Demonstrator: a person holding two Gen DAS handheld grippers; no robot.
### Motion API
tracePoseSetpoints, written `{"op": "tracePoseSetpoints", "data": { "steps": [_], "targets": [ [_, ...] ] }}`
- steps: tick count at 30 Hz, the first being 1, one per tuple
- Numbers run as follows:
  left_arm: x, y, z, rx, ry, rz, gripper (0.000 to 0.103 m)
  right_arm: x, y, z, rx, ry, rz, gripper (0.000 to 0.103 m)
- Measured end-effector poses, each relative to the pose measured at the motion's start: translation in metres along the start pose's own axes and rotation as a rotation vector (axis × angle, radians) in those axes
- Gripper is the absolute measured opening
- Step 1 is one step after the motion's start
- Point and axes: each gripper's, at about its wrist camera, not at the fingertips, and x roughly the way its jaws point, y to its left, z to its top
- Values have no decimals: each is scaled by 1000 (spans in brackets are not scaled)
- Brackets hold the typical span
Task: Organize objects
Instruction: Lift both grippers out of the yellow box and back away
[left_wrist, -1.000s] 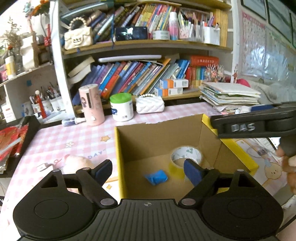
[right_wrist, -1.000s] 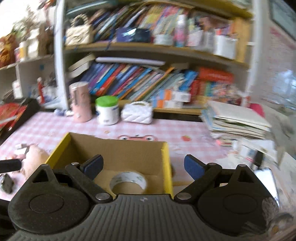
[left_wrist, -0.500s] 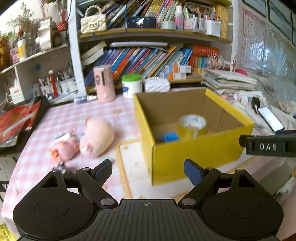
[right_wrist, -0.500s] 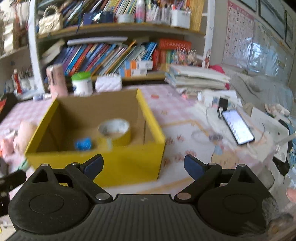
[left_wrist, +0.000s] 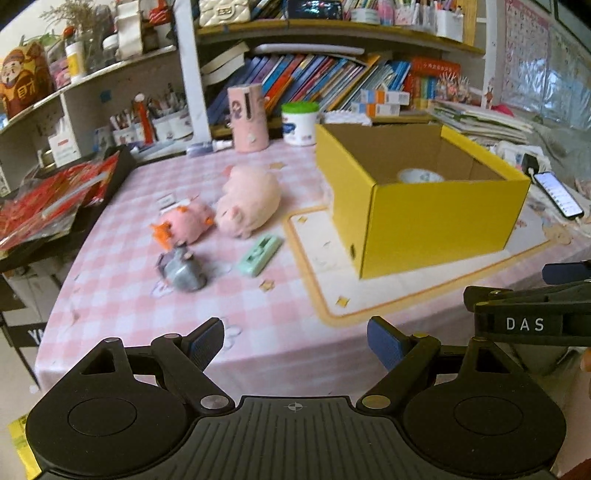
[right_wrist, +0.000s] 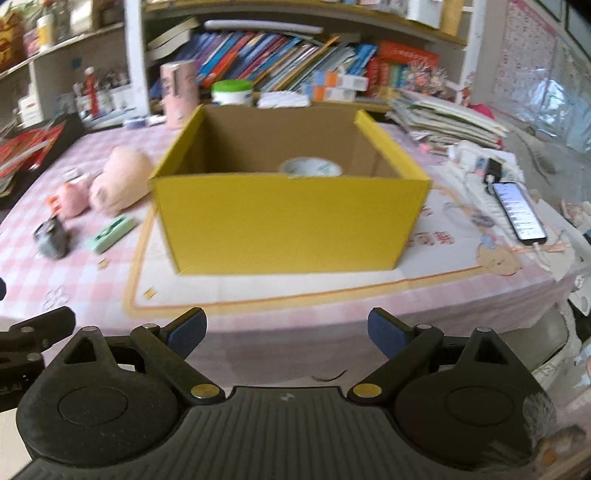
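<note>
A yellow cardboard box (left_wrist: 439, 218) (right_wrist: 288, 225) stands open on the pink checked table, with a tape roll (left_wrist: 420, 175) (right_wrist: 309, 167) inside. Left of the box lie a big pink plush pig (left_wrist: 251, 199) (right_wrist: 118, 177), a smaller pink toy (left_wrist: 184, 221) (right_wrist: 72, 197), a grey toy (left_wrist: 181, 271) (right_wrist: 51, 240) and a mint-green flat item (left_wrist: 260, 251) (right_wrist: 110, 233). My left gripper (left_wrist: 295, 341) is open and empty, back off the table's front edge. My right gripper (right_wrist: 286, 330) is open and empty, in front of the box; its side also shows in the left wrist view (left_wrist: 532, 317).
A phone (right_wrist: 519, 212) (left_wrist: 557, 194) on a cable lies right of the box. A pink cylinder (left_wrist: 247, 118), a green-lidded jar (left_wrist: 299, 123) and bookshelves stand behind. A black tray of red items (left_wrist: 55, 199) sits at far left. Stacked papers (right_wrist: 443, 118) lie back right.
Both grippers have pulled back from over the box to beyond the table's front edge. The toys left of the box have come into view. Both stayed open.
</note>
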Motion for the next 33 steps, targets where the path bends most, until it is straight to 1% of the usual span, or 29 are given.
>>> {"op": "tracePoseSetpoints", "data": {
  "steps": [5, 12, 21, 33],
  "targets": [
    [-7, 15, -11, -5, 25, 26, 87, -2, 21, -8, -20, 28, 37, 94],
    [-15, 35, -26, -32, 52, 57, 87, -5, 46, -13, -39, 42, 78, 94],
    [-26, 55, -34, -66, 45, 88, 87, -11, 72, -14, -79, 36, 117, 94],
    [-33, 75, -37, -86, 26, 124, 87, -16, 94, -11, -108, 18, 140, 95]
  ]
}}
